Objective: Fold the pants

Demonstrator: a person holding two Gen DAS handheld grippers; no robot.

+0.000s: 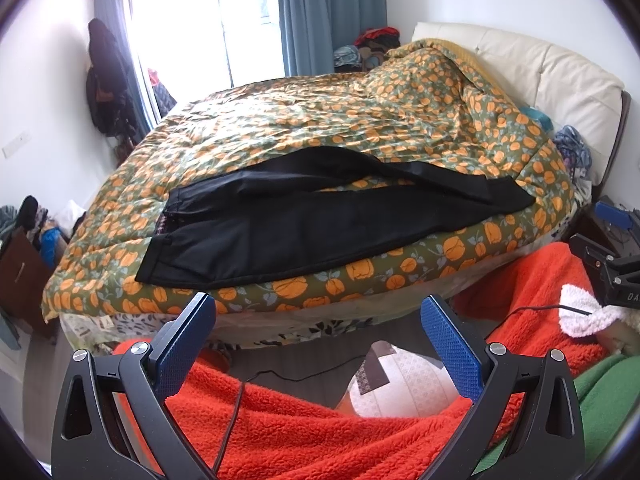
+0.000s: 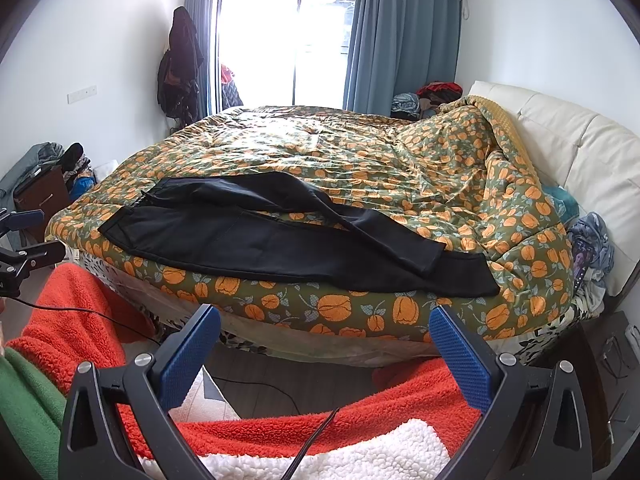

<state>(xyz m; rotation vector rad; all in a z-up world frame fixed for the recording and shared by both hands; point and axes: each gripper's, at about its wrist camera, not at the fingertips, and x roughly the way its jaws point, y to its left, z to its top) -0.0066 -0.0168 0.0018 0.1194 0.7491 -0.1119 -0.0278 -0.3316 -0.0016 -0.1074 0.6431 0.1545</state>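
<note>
Black pants lie spread lengthwise along the near edge of the bed, waist at the left, leg ends at the right; the far leg crosses over the near one. The right wrist view shows the same pants. My left gripper hangs open below the bed's edge, short of the pants, nothing between its blue fingers. My right gripper is open too, below the edge and short of the pants' leg ends, empty. The right gripper shows at the far right of the left wrist view.
A green quilt with orange flowers covers the bed; a cream headboard stands at the right. A person's red fleece garment and a black cable fill the foreground. Clothes piles and a brown cabinet sit at the left.
</note>
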